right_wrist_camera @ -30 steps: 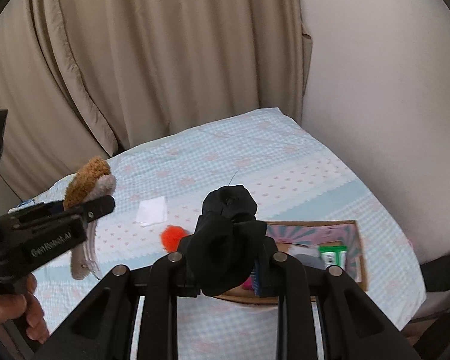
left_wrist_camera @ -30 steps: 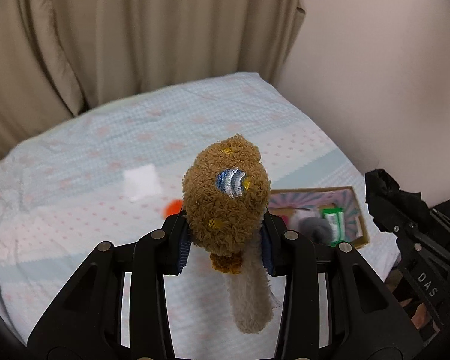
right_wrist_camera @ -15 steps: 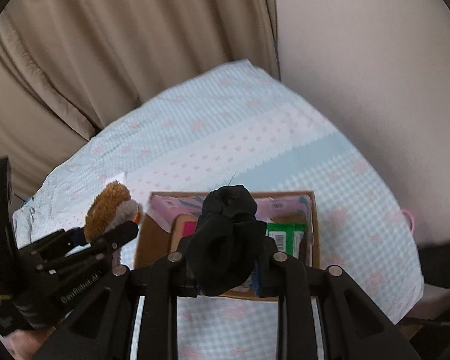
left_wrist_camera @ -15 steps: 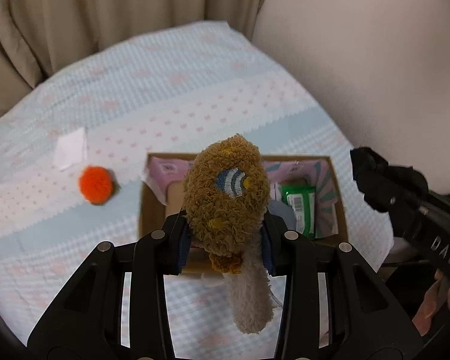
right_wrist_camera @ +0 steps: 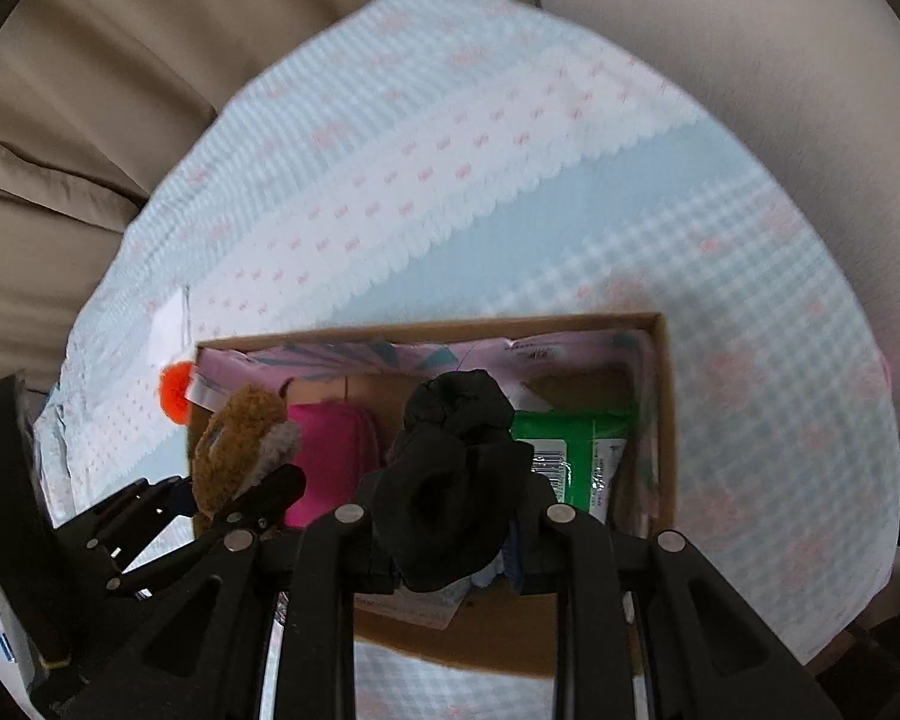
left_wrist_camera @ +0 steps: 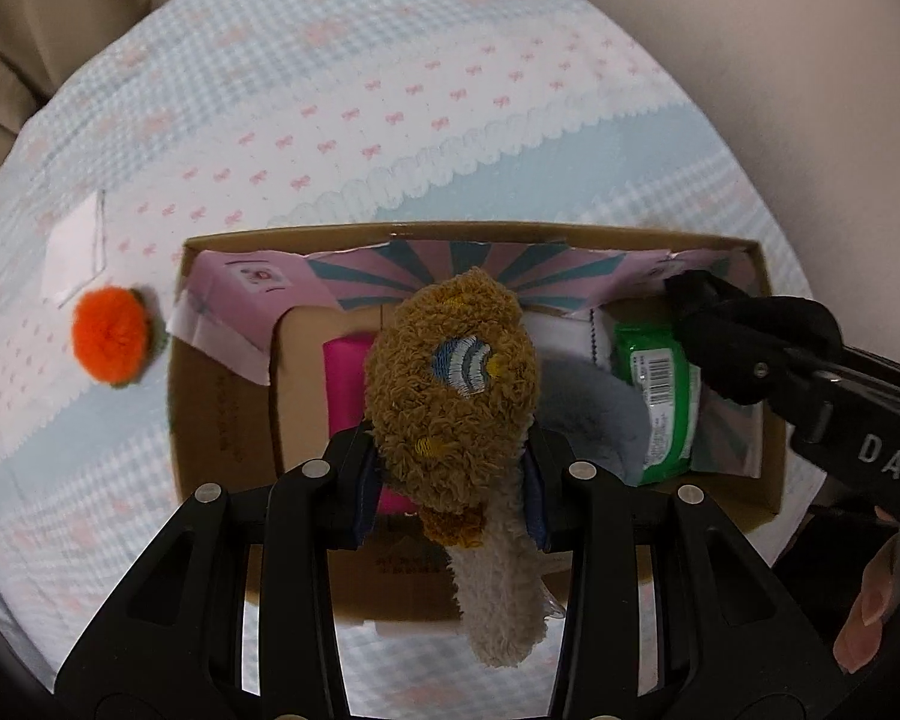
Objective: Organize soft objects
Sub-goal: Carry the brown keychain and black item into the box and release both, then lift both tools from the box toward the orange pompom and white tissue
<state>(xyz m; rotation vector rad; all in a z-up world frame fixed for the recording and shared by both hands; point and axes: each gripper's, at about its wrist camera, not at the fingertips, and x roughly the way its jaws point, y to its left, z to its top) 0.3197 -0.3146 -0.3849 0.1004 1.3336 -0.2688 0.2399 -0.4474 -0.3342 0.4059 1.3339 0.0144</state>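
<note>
My left gripper [left_wrist_camera: 450,480] is shut on a brown and grey plush toy [left_wrist_camera: 456,372], held above the open cardboard box [left_wrist_camera: 468,231]. My right gripper [right_wrist_camera: 450,510] is shut on a bunched black cloth [right_wrist_camera: 450,480], also over the box [right_wrist_camera: 426,327]. In the left wrist view the right gripper [left_wrist_camera: 732,348] with the black cloth [left_wrist_camera: 804,318] hangs over the box's right end. In the right wrist view the left gripper [right_wrist_camera: 228,504] and its plush toy [right_wrist_camera: 240,444] hang over the box's left end. Both grippers point steeply down.
Inside the box lie a pink soft item [left_wrist_camera: 348,384], a grey fluffy item [left_wrist_camera: 594,414] and a green packet [left_wrist_camera: 660,396]. An orange pompom [left_wrist_camera: 111,333] and a white square of paper [left_wrist_camera: 75,252] rest on the patterned bedspread [left_wrist_camera: 390,90] left of the box. Curtain and wall stand behind.
Both grippers came forward and down, tilting from looking across the bed to looking into the box. The box grew from a small shape at the right to fill the middle of both views.
</note>
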